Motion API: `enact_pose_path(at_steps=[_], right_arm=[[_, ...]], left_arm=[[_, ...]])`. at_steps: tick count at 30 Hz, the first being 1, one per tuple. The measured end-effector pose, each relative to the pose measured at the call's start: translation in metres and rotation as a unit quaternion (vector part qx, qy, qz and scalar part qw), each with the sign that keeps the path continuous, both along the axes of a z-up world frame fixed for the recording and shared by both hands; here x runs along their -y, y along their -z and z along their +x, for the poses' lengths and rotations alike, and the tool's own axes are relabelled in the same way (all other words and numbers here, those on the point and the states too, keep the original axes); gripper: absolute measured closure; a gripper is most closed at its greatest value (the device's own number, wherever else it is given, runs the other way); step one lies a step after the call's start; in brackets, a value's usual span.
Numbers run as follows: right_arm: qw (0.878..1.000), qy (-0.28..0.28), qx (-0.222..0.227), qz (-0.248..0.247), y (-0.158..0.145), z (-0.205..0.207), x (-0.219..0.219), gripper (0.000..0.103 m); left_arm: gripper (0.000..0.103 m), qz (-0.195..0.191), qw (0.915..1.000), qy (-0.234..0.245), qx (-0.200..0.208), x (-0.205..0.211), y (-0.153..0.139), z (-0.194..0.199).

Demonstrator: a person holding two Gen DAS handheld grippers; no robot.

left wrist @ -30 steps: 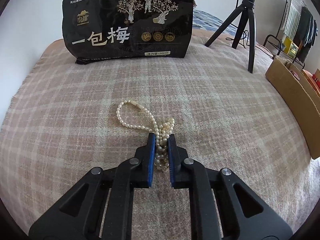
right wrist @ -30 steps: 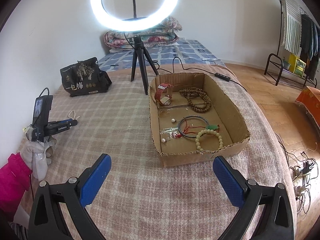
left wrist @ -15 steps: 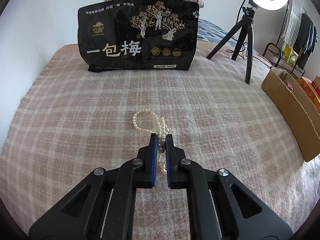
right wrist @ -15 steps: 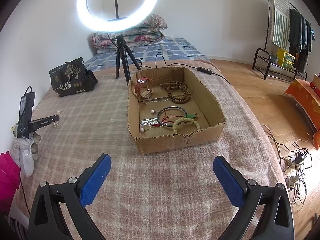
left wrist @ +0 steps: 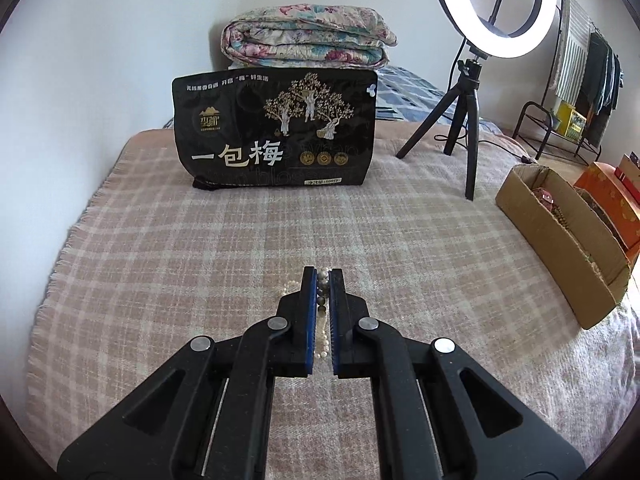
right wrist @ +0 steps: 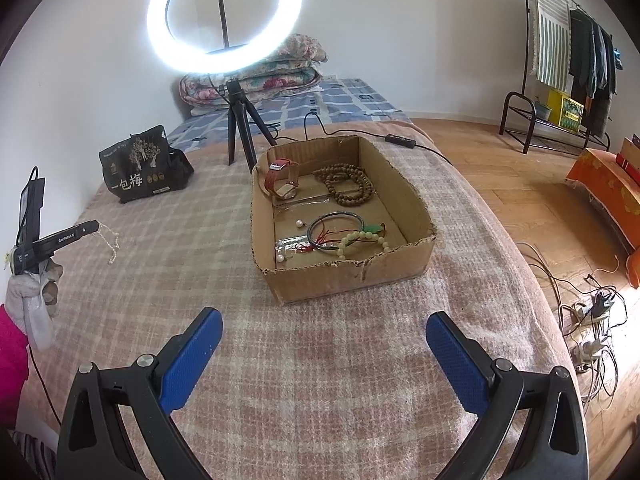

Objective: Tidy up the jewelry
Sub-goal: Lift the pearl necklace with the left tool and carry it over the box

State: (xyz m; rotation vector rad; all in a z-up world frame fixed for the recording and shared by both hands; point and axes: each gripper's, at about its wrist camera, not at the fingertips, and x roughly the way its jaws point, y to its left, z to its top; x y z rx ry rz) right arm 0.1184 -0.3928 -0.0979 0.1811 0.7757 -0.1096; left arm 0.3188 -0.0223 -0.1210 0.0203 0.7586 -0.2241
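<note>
Pearls (left wrist: 322, 280) pinched between the pressed-together left gripper (left wrist: 323, 276) should travel high and slow into the cardboard box (right wrist: 352, 272), while the right gripper (right wrist: 324, 344) stands spread and empty.

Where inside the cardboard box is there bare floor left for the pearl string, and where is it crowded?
In the cardboard box, bare floor shows along the right wall, beside the wooden bead string. The near half is crowded: metal bangle, pale bead bracelet, loose pearls. The watch fills the far left corner. The left tongs hold the pearl string.
</note>
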Motion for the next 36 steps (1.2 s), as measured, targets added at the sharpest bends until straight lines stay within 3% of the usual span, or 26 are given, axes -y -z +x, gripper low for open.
enact_pose_path(at_steps=[20,36], right_arm=[[0.999,0.033,-0.013,0.003,0.011,-0.020,0.024,0.000],[0.998,0.060,-0.030,0.011,0.031,-0.041,0.051,0.000]], left_arm=[[0.100,-0.035,0.9932,0.099,0.051,0.086,-0.089,-0.030],[0.102,-0.052,0.9807,0.176,0.068,0.200,-0.121,-0.029]])
